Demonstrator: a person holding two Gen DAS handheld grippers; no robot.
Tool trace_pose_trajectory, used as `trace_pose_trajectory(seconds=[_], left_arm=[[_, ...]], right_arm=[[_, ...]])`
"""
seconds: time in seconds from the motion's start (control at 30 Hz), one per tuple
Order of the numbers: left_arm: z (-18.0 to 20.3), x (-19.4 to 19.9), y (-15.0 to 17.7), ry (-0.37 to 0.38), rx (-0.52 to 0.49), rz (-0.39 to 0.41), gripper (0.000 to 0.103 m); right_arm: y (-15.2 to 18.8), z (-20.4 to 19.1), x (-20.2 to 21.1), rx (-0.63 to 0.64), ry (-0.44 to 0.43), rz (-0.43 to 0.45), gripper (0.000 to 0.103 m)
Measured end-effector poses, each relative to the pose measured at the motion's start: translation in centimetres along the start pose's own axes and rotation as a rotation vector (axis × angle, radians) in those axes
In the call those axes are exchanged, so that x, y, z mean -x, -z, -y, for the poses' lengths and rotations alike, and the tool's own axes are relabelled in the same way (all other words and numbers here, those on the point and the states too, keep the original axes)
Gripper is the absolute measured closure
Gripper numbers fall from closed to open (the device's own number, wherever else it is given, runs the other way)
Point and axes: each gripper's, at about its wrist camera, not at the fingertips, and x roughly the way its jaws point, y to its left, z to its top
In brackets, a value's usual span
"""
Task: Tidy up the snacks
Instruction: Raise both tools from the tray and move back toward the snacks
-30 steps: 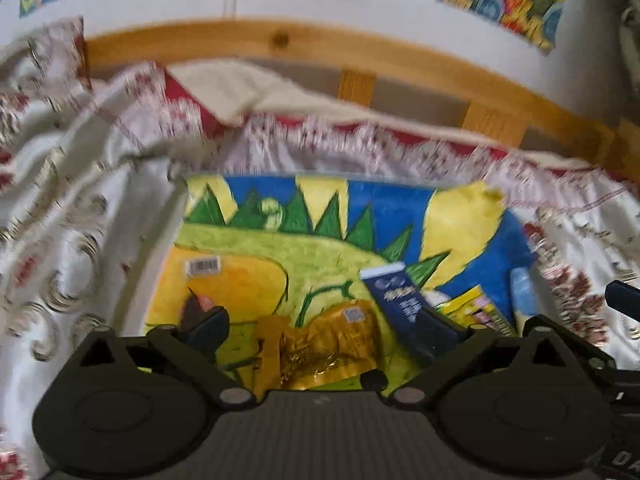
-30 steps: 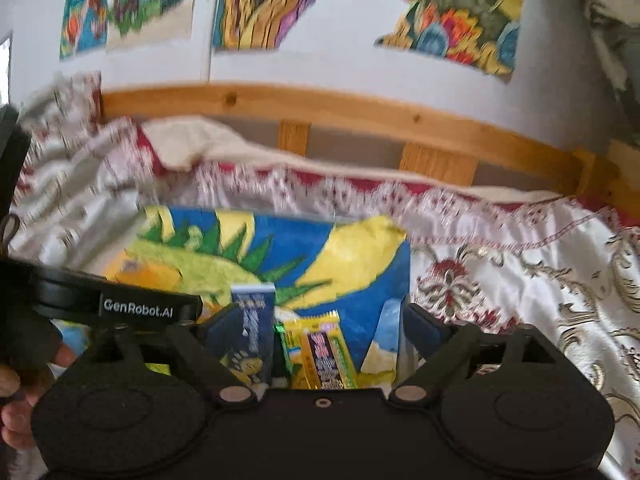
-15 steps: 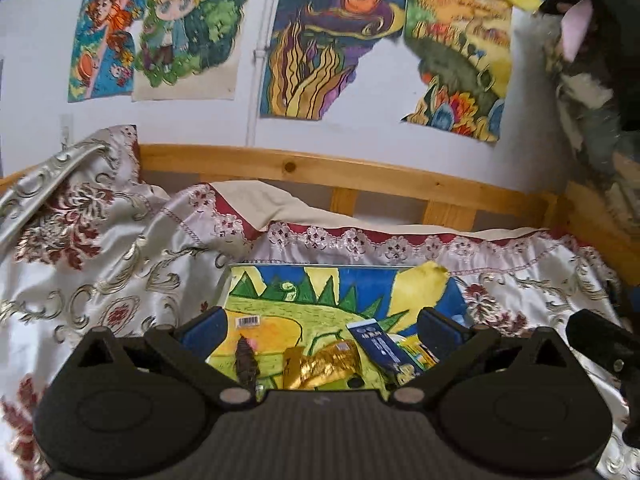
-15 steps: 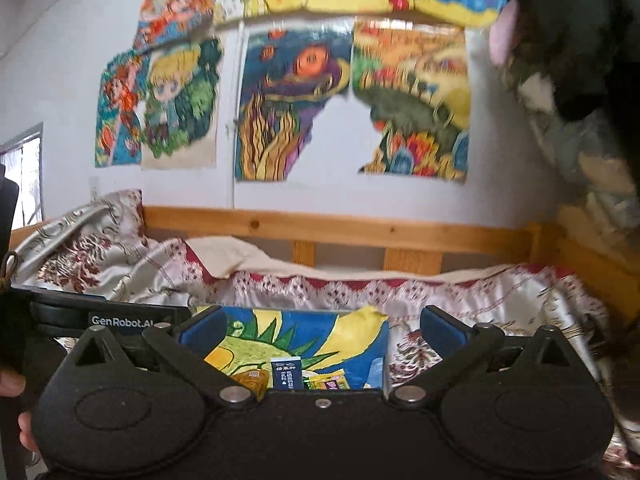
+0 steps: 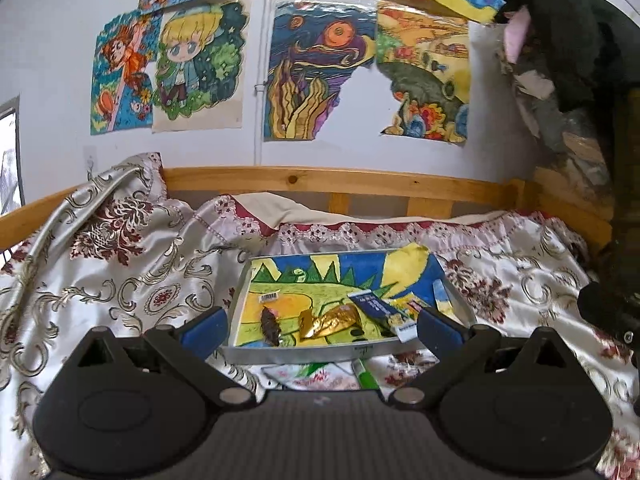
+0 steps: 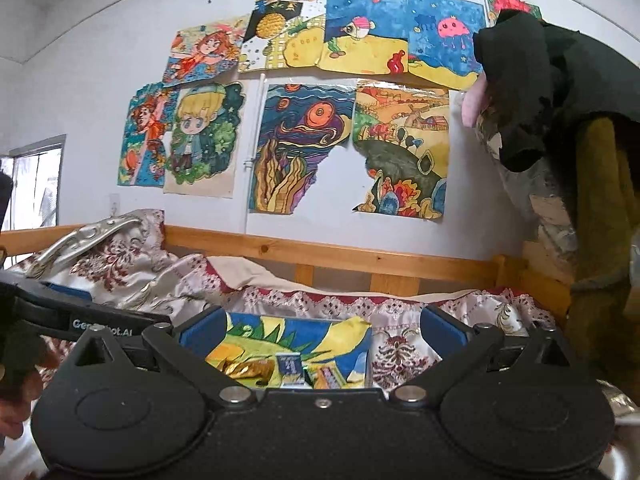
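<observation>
Gold wrapper (image 5: 334, 319) lies in tray (image 5: 304, 352) just ahead of left gripper (image 5: 322, 322), blue packet (image 5: 376, 307) toward right finger. Left gripper spread wide, empty. Right gripper (image 6: 322, 330) likewise wide, empty, tray ahead below. Green item (image 5: 366, 376) outside tray, nearer. Judgement: lower squarely over one snack; avoid soft bedspread (image 5: 120, 280).

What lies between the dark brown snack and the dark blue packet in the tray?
In the left wrist view, a gold foil packet lies between the dark brown snack and the dark blue packet, on the tray.
</observation>
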Motion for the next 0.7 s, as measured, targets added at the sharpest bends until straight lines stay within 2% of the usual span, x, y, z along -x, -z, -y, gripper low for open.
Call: trace_pose_trajectory(seconds=[0.17,0.43,0.7], left_arm=[[0.6,2.6,1.6,0.013,-0.033,0.009,0.0],[0.5,5.1,5.1,0.015,-0.045,-0.047,0.0],[-0.1,6.7,8.0,-0.001,-0.058,-0.096,0.0]], right_arm=[[1.2,-0.4,3.2,0.006,0.004,-0.014,0.001],[3.8,-0.9,7.1,0.01,0.022,-0.057,0.001],[6.0,-1.4,8.4,-0.003,0.022,-0.125,0.001]])
